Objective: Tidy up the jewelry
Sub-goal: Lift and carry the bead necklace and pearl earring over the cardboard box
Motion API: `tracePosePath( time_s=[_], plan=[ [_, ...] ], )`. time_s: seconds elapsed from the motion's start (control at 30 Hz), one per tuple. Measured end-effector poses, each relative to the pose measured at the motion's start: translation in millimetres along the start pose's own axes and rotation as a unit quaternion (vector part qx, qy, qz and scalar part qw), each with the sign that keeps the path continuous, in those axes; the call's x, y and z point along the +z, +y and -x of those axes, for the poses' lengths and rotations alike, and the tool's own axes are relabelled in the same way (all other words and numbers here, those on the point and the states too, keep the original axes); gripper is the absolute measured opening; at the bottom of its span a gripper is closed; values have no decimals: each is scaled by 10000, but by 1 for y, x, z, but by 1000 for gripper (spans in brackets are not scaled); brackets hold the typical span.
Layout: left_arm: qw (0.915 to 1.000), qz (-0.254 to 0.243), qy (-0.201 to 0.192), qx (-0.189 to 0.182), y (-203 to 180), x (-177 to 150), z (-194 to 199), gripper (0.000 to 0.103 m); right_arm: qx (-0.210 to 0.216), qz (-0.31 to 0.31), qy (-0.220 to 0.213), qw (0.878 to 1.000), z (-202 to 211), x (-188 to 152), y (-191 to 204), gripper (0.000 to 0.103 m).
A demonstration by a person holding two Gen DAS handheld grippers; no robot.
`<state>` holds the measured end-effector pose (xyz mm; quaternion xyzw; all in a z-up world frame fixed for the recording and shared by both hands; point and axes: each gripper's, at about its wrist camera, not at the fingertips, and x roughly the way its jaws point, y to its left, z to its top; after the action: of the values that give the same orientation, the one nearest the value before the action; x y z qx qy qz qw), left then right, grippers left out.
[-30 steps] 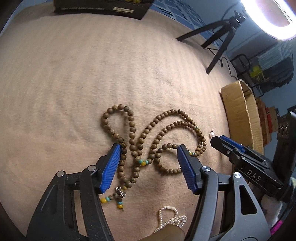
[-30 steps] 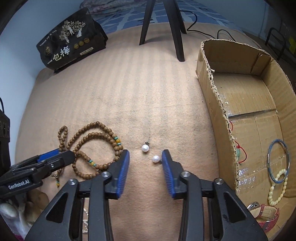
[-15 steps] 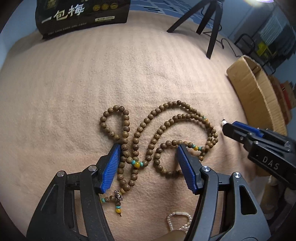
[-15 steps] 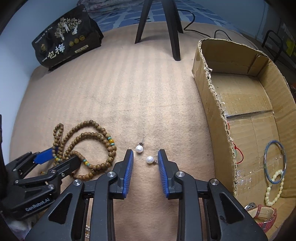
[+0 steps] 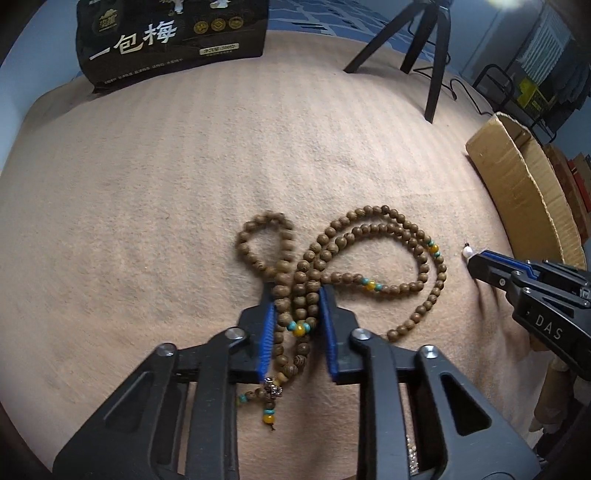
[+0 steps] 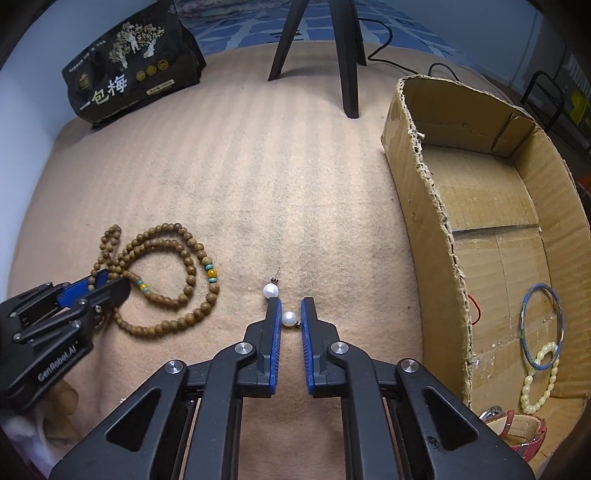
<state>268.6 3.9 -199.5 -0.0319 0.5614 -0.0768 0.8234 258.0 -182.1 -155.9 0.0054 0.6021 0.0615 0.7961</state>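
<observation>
Box (image 6: 424, 206) w/ bangle (image 6: 541, 326), bracelet (image 6: 540, 376)

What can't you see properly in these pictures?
- Left wrist view: strands of the wooden bead necklace bunch between the left tool; how firmly they are pinched is hidden.
- Right wrist view: whether the right tool touches the nearer pearl earring is unclear.
- Right wrist view: the red watch strap is cut off by the picture's edge.
- Left wrist view: a pale beaded piece hides behind the tool's frame.

Tan ribbed cloth (image 6: 295, 177) underfoot, black tripod (image 6: 347, 55) behind, pale blue wall (image 6: 443, 22).
</observation>
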Motion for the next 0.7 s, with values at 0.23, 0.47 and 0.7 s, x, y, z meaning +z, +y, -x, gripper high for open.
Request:
tracePosePath(
  time_s=[0.23, 0.47, 0.7],
  plan=[
    [9995, 216, -5, -240, 14, 0, 7, 11, 131, -65, -139, 9998, 13, -3, -4, 9],
    [9979, 422, -195, -459, 20, -1, 31, 11, 226, -4, -326, 9992, 32, -7, -2, 9],
    [9949, 531, -503, -691, 21, 1, 63, 11, 395, 51, -546, 9977, 56, -6, -3, 9]
  ],
)
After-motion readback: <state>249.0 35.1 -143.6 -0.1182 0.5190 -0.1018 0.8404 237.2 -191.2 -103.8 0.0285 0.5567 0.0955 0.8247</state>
